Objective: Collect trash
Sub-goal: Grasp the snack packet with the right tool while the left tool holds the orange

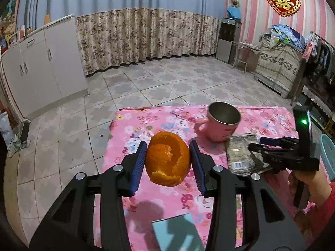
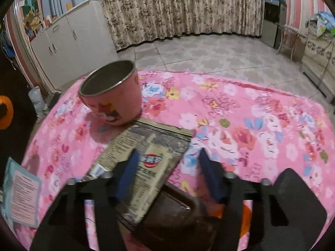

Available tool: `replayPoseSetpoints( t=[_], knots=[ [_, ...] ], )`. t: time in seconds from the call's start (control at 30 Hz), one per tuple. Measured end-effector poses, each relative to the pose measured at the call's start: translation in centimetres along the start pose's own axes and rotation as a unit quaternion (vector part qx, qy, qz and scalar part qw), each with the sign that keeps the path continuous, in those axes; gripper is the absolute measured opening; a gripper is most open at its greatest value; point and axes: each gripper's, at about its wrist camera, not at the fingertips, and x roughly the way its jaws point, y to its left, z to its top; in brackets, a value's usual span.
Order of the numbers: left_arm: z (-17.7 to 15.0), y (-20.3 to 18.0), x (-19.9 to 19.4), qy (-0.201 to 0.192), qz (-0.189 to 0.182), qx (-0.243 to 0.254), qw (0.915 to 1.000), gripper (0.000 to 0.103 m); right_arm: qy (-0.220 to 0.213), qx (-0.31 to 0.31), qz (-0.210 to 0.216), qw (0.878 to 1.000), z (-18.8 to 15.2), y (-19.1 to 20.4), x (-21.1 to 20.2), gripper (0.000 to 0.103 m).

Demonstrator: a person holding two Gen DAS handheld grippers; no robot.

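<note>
A hollow orange peel (image 1: 167,159) hangs above the pink flowered tablecloth (image 1: 146,125) and casts a shadow on it. My left gripper (image 1: 167,167) is shut on it, one blue pad on each side. A flat grey-beige snack wrapper (image 2: 144,163) lies on the cloth beside a pink mug (image 2: 113,98). My right gripper (image 2: 168,175) hovers low over the wrapper's near end with its jaws apart. One pad is above the wrapper and the other is over bare cloth. In the left wrist view the right gripper (image 1: 256,143) reaches over the wrapper (image 1: 240,154) from the right.
A light blue packet (image 1: 178,232) lies at the table's near edge. The mug (image 1: 222,123) touches the wrapper's far end. A dark brown glossy thing (image 2: 173,209) sits under the right jaws. White cabinets (image 1: 41,62) line the left wall, and a teal stool (image 1: 328,152) stands on the right.
</note>
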Motion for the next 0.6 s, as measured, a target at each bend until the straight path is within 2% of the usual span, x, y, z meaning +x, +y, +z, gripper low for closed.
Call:
replayPoseSetpoints(
  t=[0.07,0.13,0.23,0.43,0.6],
  knots=[
    [0.0,-0.4,0.1,0.002,0.0,-0.001,1.0,0.041,-0.001,0.001,-0.002,1.0,-0.1,0.1,0.2,0.037],
    [-0.1,-0.7,0.0,0.004,-0.003,-0.004,1.0,0.041,-0.005,0.001,-0.007,1.0,-0.2,0.0,0.2,0.022],
    [-0.3,-1.2,-0.1,0.004,0.0,-0.004,1.0,0.041,-0.024,0.007,0.0,1.0,-0.4,-0.7,-0.9,0.011],
    [-0.4,-3.4,-1.1,0.002,0.0,0.005,1.0,0.041,-0.065,0.017,0.003,0.998,-0.4,-2.3,-4.6,0.008],
    [-0.2,-5.6,-2.8,-0.007,-0.005,0.014,0.9999,0.041,-0.102,0.028,0.009,0.994,-0.8,-4.3,-9.4,0.008]
  ],
)
